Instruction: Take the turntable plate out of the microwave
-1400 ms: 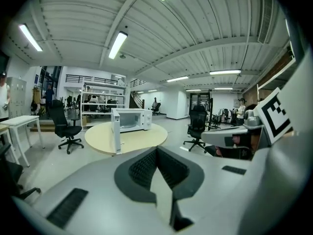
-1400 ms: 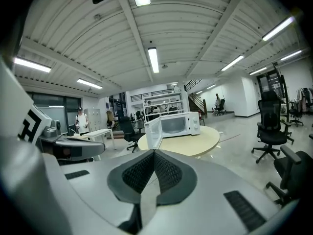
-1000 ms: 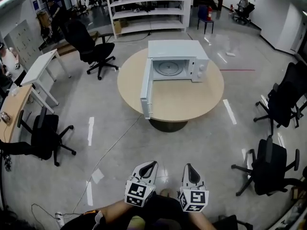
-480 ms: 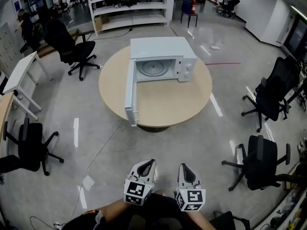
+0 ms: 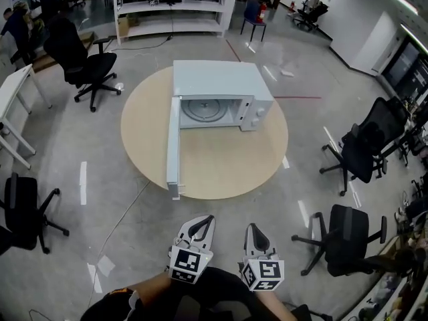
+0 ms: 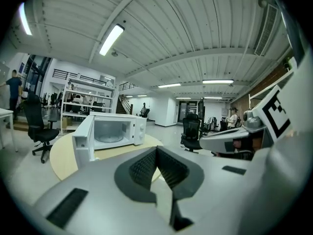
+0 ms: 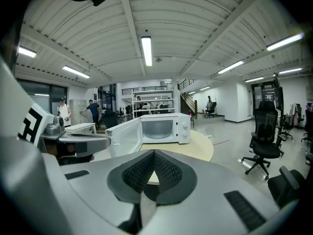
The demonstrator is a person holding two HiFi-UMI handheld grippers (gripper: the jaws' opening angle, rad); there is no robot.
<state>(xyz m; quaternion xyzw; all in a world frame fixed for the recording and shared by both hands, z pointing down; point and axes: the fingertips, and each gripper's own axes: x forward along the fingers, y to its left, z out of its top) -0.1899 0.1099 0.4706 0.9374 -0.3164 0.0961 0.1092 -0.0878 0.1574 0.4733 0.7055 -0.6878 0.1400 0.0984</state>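
On the table (image 5: pixel 227 169), the open microwave (image 5: pixel 221 79) holds the turntable plate (image 5: pixel 204 110), well apart from the left tool (image 5: pixel 206 220) and right tool (image 5: pixel 251 228), both closed and empty.

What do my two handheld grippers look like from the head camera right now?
Both are pale grey plastic shells. The left gripper and right gripper each taper to two jaws lined with black textured pads, and each carries a white cube with black square markers. The person wears dark clothing. No cables show.
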